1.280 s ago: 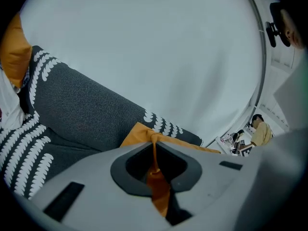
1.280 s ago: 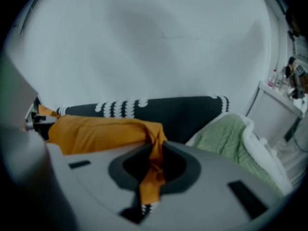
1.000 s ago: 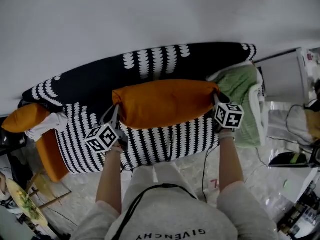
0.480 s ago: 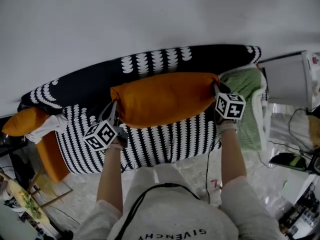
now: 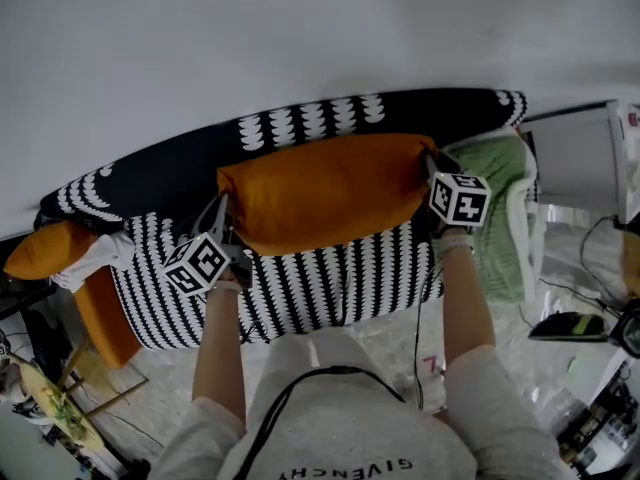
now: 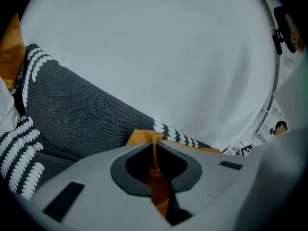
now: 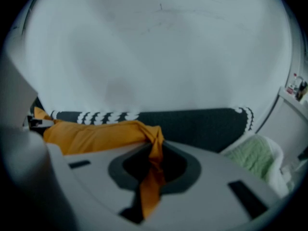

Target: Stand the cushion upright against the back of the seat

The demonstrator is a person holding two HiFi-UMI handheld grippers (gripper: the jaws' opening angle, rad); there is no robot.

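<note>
Cushion (image 5: 325, 193) corners sit pinched: my left gripper (image 6: 155, 150) is nearly closed on one orange corner, my right gripper (image 7: 153, 153) likewise on the other, over the seat (image 5: 330, 278).

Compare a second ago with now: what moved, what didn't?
The orange cushion moved up-frame toward the sofa backrest, carried by the left gripper and right gripper. Unchanged: both stay pinched on its corners; the green blanket lies where it was.
</note>
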